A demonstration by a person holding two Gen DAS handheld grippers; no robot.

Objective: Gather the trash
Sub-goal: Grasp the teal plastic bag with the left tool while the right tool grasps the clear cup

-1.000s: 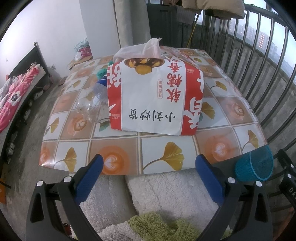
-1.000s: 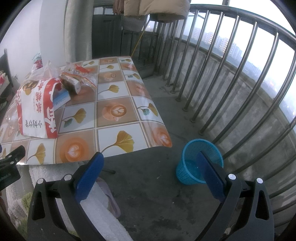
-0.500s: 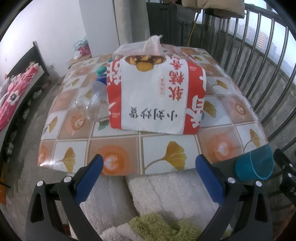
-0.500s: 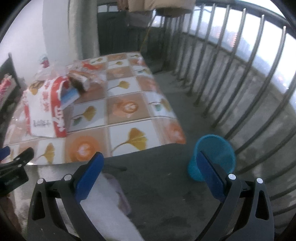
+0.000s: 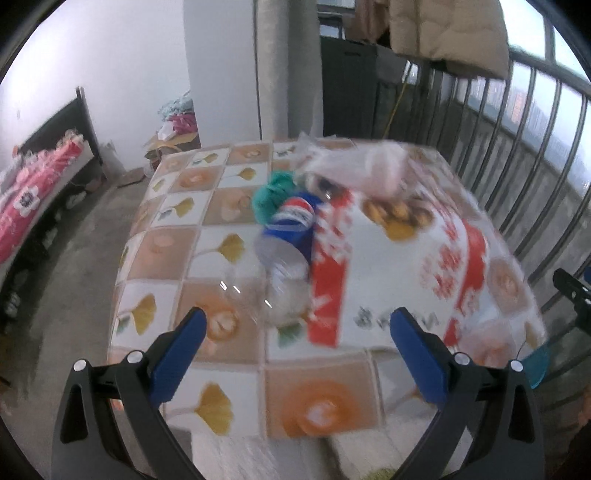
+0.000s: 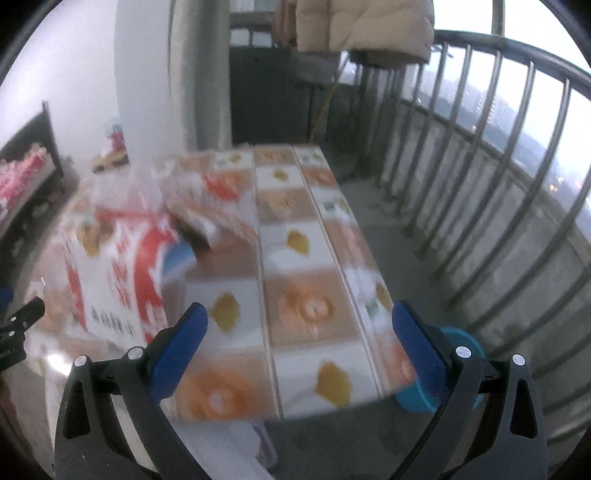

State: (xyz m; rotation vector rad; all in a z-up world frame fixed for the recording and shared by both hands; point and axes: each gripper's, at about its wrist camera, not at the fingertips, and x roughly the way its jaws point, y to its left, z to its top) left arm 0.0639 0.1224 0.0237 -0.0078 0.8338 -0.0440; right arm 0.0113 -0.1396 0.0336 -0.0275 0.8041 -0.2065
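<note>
A low table with a ginkgo-leaf cloth holds the trash. A big red-and-white snack bag lies at its right. Beside it lies a clear plastic bottle with a blue label, and behind that a green crumpled wad and a clear plastic wrapper. My left gripper hovers open above the table's near edge, just short of the bottle. My right gripper is open over the table's near right part, with the snack bag to its left. A blue mesh bin stands on the floor by the table's right corner.
A metal balcony railing runs along the right. A bed with a pink quilt is at far left. A dark cabinet and hanging laundry stand behind the table. White fluffy fabric lies below the near table edge.
Both grippers have risen and moved forward over the table, the left one swinging left so the bottle shows beside the bag. Both views are now motion-blurred. Jaws remain open.
</note>
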